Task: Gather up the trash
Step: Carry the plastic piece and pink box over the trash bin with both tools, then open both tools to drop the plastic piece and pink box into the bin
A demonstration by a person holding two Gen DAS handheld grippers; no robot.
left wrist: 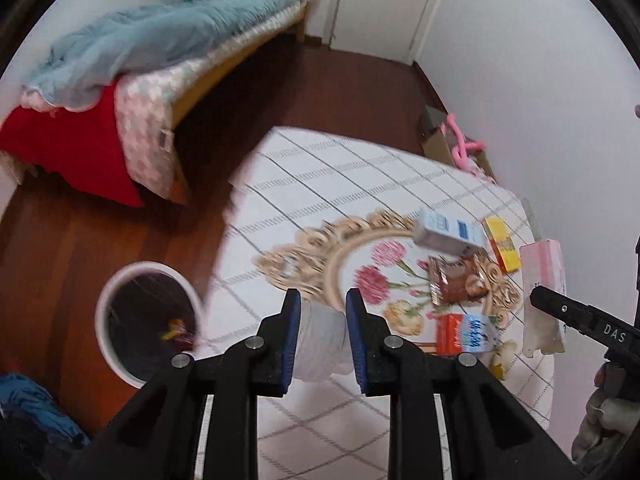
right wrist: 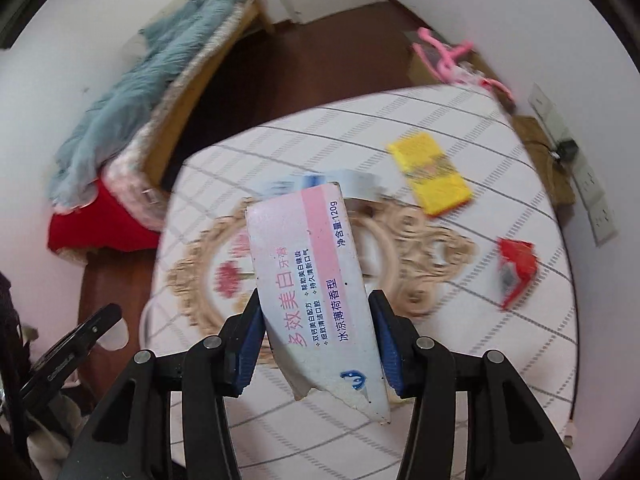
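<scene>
My left gripper (left wrist: 323, 300) is shut on a crumpled white paper wad (left wrist: 320, 340), held above the near left part of the table (left wrist: 320, 184). My right gripper (right wrist: 314, 304) is shut on a pink and white toothpaste box (right wrist: 312, 280) with a torn end; the box also shows at the right of the left wrist view (left wrist: 544, 292). A white round trash bin (left wrist: 146, 320) stands on the floor left of the table, with some wrappers inside. On the table lie a blue and white carton (left wrist: 444, 234), a yellow box (left wrist: 502, 244), a brown wrapper (left wrist: 450, 280) and an orange and blue carton (left wrist: 466, 334).
A red torn packet (right wrist: 516, 272) lies at the table's right side. A bed (left wrist: 160, 64) with blue and red bedding stands at the far left. A cardboard box (left wrist: 440, 140) with pink hangers (left wrist: 460, 144) sits by the right wall. Blue clothing (left wrist: 32, 408) lies on the floor.
</scene>
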